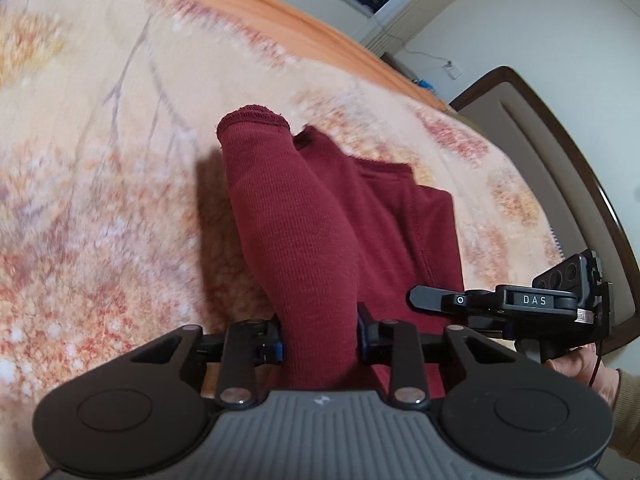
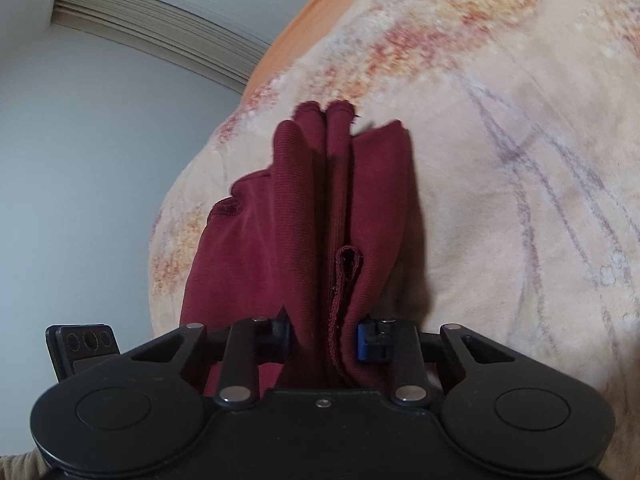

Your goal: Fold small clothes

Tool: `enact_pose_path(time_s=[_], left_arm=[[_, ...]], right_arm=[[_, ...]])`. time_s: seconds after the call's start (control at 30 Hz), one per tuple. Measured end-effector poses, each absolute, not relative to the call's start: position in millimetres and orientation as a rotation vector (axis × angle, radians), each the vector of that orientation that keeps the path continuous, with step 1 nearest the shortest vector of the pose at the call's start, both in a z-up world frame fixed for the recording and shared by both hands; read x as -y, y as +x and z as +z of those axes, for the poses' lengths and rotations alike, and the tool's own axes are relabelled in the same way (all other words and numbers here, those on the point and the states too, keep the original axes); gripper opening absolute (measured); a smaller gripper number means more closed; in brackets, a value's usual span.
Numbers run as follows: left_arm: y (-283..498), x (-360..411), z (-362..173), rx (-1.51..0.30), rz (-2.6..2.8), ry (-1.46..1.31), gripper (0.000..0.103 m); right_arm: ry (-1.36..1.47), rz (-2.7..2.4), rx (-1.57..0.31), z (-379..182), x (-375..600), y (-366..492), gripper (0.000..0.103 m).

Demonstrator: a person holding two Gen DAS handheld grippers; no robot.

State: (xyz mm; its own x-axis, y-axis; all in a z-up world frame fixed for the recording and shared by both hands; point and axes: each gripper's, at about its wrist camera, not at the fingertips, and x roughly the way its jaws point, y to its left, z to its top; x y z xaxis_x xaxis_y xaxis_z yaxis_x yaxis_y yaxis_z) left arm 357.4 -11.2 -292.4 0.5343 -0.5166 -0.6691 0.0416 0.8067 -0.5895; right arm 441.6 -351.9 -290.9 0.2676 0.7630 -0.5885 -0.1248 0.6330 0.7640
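While both grippers clamp bunched folds of the dark red garment (image 1: 304,232), left gripper (image 1: 320,340) and right gripper (image 2: 324,340) hold it lifted over the floral bedspread (image 1: 100,140), near its orange edge.

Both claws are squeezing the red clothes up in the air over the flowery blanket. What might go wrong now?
1. The dark red garment hangs bunched from both claws, so its layers may slide apart when laid down.
2. The left claw pinches only a rolled sleeve; it might slip out.
3. The right claw grips several layers, and a loose hem edge could drop free onto the blanket.
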Motion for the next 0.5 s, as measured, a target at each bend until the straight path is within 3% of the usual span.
enact_pose_path(time_s=[0.5], left_arm=[[206, -25, -213, -0.905, -0.338, -0.564, 0.033]], right_arm=[[0.621, 0.812, -1.180, -224, 313, 333, 0.029]])
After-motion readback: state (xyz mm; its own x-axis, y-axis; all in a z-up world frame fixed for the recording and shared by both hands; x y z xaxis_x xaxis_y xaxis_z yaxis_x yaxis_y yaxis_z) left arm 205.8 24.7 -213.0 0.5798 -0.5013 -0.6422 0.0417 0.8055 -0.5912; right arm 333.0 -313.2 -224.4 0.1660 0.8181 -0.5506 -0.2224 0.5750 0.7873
